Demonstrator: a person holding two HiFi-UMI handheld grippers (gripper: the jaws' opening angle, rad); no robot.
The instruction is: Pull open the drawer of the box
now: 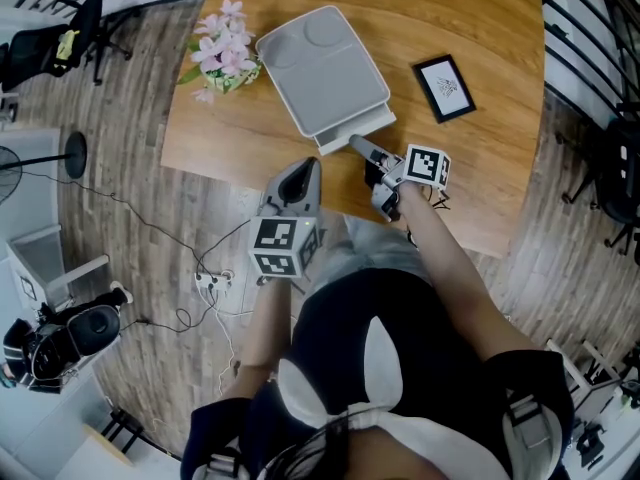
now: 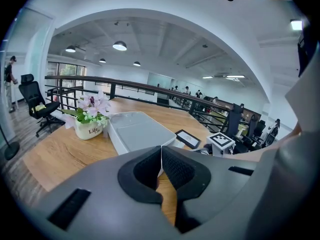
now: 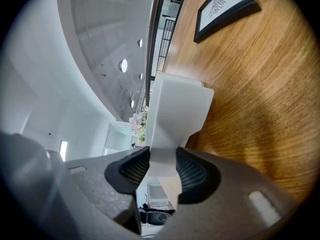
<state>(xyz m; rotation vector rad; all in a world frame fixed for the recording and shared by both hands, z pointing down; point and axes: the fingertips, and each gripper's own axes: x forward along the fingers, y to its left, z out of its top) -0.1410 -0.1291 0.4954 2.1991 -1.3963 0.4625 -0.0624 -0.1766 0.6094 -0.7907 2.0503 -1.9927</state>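
Observation:
A flat white box [image 1: 318, 68] lies on the wooden table [image 1: 480, 38]. Its drawer front [image 1: 357, 128] juts out a little from the near end of the box. My right gripper [image 1: 359, 146] is shut on the drawer's white handle tab [image 3: 163, 160], with both pads pressed against it. In the right gripper view the drawer front [image 3: 181, 106] rises just beyond the jaws. My left gripper [image 1: 311, 165] hangs at the table's near edge, left of the drawer, with its jaws shut and nothing between them. In the left gripper view the box [image 2: 137, 131] lies beyond those jaws [image 2: 161, 156].
A small pot of pink flowers [image 1: 224, 56] stands left of the box. A black picture frame [image 1: 444, 88] lies to its right. Railings [image 1: 590, 28] run along the table's far side. Cables and a power strip [image 1: 207, 280] lie on the floor at the left.

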